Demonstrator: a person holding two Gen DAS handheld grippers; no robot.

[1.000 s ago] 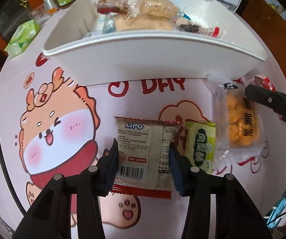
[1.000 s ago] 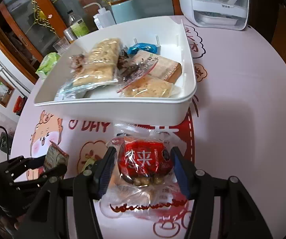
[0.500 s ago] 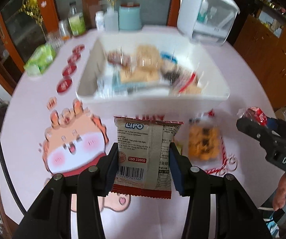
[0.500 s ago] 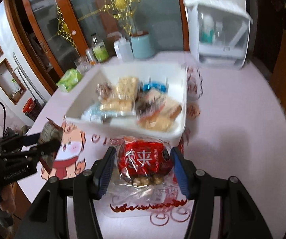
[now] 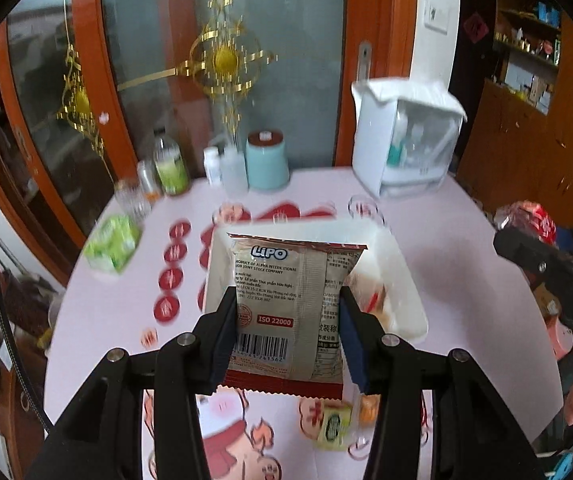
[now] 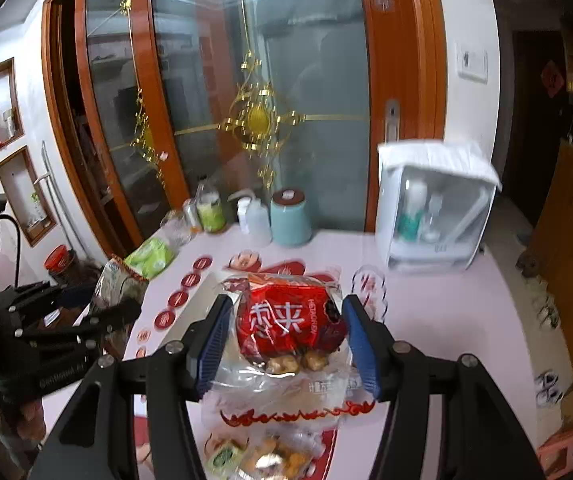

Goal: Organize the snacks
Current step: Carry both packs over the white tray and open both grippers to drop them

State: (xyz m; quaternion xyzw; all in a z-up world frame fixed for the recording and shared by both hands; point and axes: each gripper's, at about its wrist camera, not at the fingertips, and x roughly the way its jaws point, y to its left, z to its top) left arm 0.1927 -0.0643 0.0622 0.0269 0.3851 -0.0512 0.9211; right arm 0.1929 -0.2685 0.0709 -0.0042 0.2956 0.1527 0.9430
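Note:
My left gripper [image 5: 286, 336] is shut on a beige Lipo biscuit packet [image 5: 290, 304] and holds it high above the table, in front of the white snack bin [image 5: 406, 280]. My right gripper [image 6: 284, 344] is shut on a red snack bag in clear wrap [image 6: 290, 320], also lifted high. The bin is mostly hidden behind both packets. A small green packet [image 5: 332, 426] and an orange snack bag [image 5: 366, 406] lie on the pink tablecloth below. The right gripper shows at the right in the left wrist view [image 5: 546, 264]; the left gripper shows at the left in the right wrist view [image 6: 66, 320].
At the table's far edge stand a teal cup [image 5: 266, 160], bottles [image 5: 170, 164], a green tissue pack [image 5: 112, 242] and a white lidded box [image 5: 410, 140]. A glass door with gold ornaments [image 5: 222, 60] is behind. Wooden cabinets stand at the right.
Both grippers have risen well above the table with their packets held. The bin and table now look smaller and farther below; the view has tilted up toward the door.

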